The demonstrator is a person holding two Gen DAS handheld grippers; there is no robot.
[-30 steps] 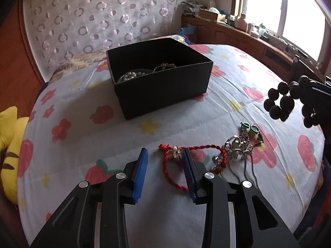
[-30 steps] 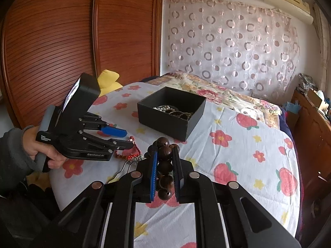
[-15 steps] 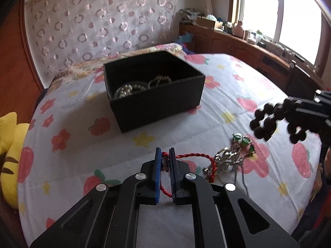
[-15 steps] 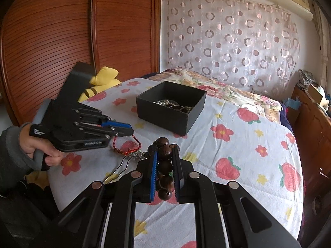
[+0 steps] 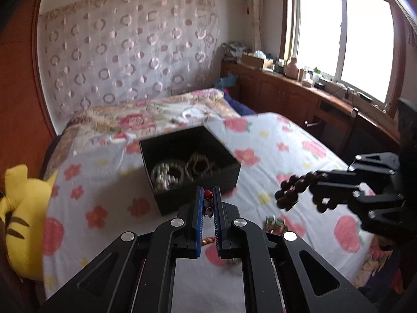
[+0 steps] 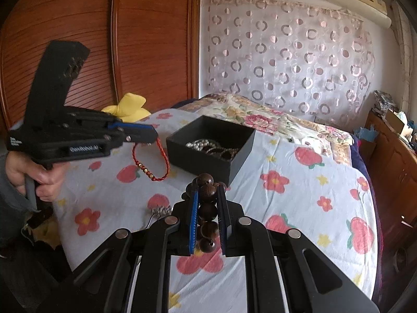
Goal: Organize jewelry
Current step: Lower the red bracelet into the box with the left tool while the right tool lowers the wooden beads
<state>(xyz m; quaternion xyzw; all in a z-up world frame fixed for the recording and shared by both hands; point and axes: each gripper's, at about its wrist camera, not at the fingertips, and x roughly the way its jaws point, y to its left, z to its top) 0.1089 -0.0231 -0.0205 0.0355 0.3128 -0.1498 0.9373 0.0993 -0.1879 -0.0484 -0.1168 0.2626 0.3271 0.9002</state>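
Observation:
A black open box (image 5: 198, 180) (image 6: 208, 156) sits on the flowered bed and holds pearl and bead bracelets (image 5: 166, 174). My left gripper (image 5: 208, 203) (image 6: 153, 135) is shut on a red cord bracelet (image 5: 208, 206), which hangs in a loop (image 6: 151, 161) above the sheet, left of the box. My right gripper (image 6: 208, 195) (image 5: 310, 182) is shut on a dark wooden bead bracelet (image 6: 207, 208) (image 5: 292, 190), held in the air to the right of the box.
Silver hairpins and green-stoned pieces (image 5: 273, 221) (image 6: 159, 211) lie on the flowered sheet (image 6: 299, 195) below the grippers. A yellow plush toy (image 5: 23, 208) sits at the bed's left edge. A wooden wardrobe (image 6: 104, 39) and a window-side cabinet (image 5: 299, 96) flank the bed.
My left gripper closed on the red cord bracelet, lifted it off the sheet and moved toward the box. The right gripper kept hold of the bead bracelet.

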